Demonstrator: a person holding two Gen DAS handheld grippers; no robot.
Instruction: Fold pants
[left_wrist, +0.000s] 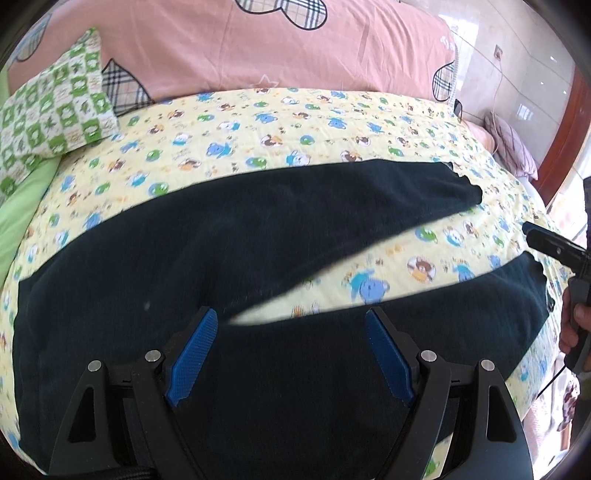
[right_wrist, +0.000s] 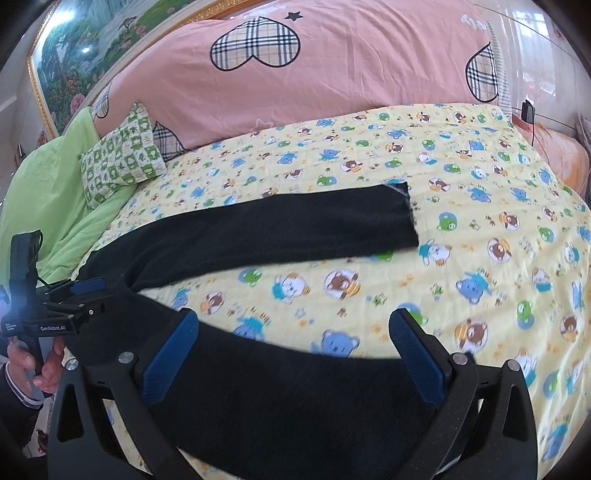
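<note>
Dark navy pants (left_wrist: 221, 251) lie flat on a yellow cartoon-print bedspread (left_wrist: 280, 125), legs spread apart in a V. My left gripper (left_wrist: 291, 325) is open, hovering over the near leg just below the crotch. My right gripper (right_wrist: 295, 332) is open above the near leg (right_wrist: 295, 398); the far leg (right_wrist: 295, 225) stretches to the right with its cuff (right_wrist: 408, 214) in view. The right gripper also shows in the left wrist view (left_wrist: 554, 251), beside the near leg's cuff. The left gripper shows in the right wrist view (right_wrist: 74, 299), over the waist end.
A pink quilt with plaid hearts (right_wrist: 295, 74) is piled behind the bedspread. A green checked pillow (right_wrist: 125, 158) and a lime green sheet (right_wrist: 55, 184) lie at the left. A phone on a cable (right_wrist: 527, 110) sits at the far right.
</note>
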